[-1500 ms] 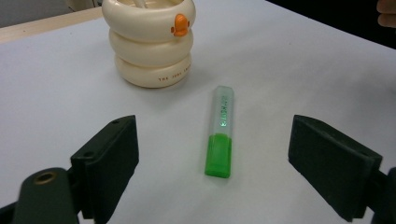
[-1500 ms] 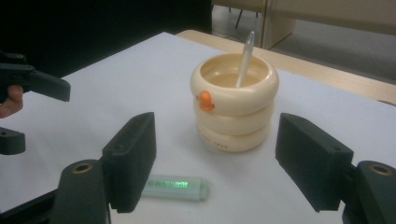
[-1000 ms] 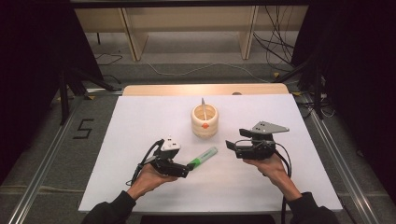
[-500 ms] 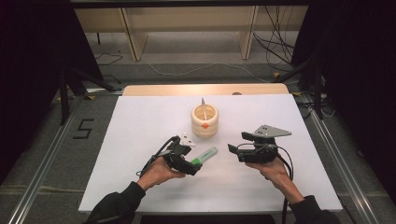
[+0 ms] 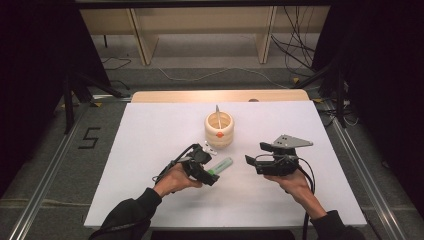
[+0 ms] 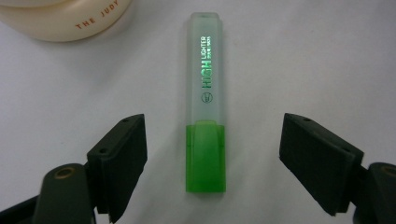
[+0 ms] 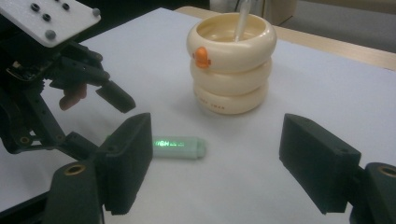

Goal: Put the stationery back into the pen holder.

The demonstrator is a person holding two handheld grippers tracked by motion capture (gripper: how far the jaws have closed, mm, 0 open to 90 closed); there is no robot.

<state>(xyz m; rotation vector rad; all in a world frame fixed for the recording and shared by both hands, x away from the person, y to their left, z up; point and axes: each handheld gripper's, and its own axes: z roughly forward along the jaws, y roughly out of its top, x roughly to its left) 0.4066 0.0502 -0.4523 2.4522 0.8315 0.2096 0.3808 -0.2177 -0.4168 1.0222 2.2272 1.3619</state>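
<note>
My left gripper hangs wide open astride the highlighter, lying flat on the table near the pen pot, lined up to clamp. Right gripper waits open, apart.

On the white table stands a cream ringed cup. The left gripper is at a green highlighter. The right gripper is well apart from the highlighter, jaws open.
</note>
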